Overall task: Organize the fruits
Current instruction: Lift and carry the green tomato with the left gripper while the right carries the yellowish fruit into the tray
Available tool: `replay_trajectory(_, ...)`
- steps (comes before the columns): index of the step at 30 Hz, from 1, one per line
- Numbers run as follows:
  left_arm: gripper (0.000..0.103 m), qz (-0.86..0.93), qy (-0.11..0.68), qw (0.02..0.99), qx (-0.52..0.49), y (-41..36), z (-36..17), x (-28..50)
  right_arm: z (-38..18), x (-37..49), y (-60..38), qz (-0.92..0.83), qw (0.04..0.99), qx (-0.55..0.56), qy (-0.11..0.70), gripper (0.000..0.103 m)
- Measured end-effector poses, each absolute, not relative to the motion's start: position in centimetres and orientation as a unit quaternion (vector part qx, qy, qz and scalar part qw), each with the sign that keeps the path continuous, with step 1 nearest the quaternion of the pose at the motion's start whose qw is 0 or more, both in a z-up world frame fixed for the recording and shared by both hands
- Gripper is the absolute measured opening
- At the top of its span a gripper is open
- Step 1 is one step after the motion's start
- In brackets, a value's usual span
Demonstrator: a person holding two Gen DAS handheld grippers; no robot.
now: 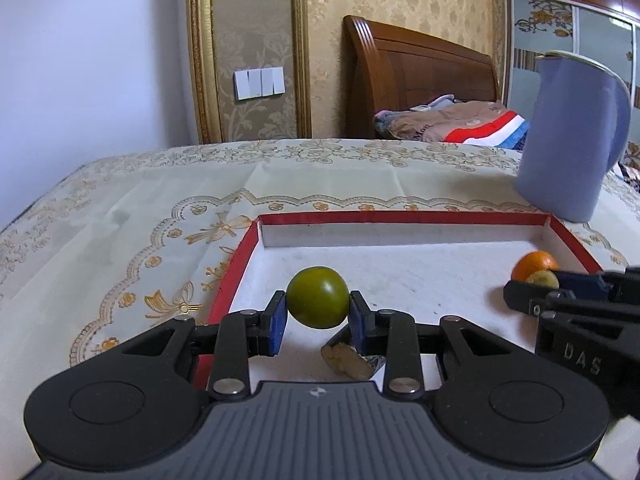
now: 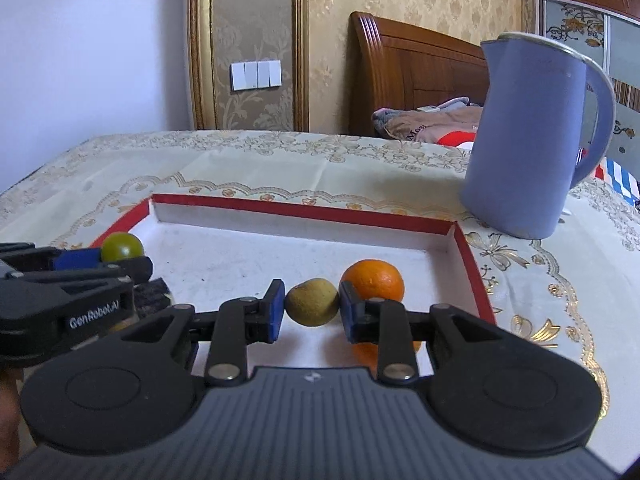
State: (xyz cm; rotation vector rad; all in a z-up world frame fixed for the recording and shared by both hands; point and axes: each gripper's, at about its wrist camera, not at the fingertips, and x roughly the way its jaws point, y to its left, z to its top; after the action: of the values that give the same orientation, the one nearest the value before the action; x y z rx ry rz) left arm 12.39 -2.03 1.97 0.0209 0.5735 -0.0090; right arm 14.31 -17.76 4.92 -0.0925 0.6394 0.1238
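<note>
Left tool (image 1: 318, 312) clamped on green fruit (image 1: 318, 297), right tool (image 2: 312, 312) on yellowish fruit (image 2: 312, 301).

left gripper (image 1: 318, 312) clamped, right gripper (image 2: 312, 304) clamped

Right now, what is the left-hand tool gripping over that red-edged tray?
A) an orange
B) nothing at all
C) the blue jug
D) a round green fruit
D: in the left wrist view the left tool has its blue pads pressed on either side of a round green fruit above the tray; the orange lies in the tray beside the right tool.
</note>
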Motion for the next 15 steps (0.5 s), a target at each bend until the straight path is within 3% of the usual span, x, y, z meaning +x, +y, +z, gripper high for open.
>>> replay_trajectory(15,0.032,0.012,0.302,0.953,0.031,-2.7,0.8,15.6,3.9,17.9,-16.4,0.044,0.944,-0.052,0.323,0.028)
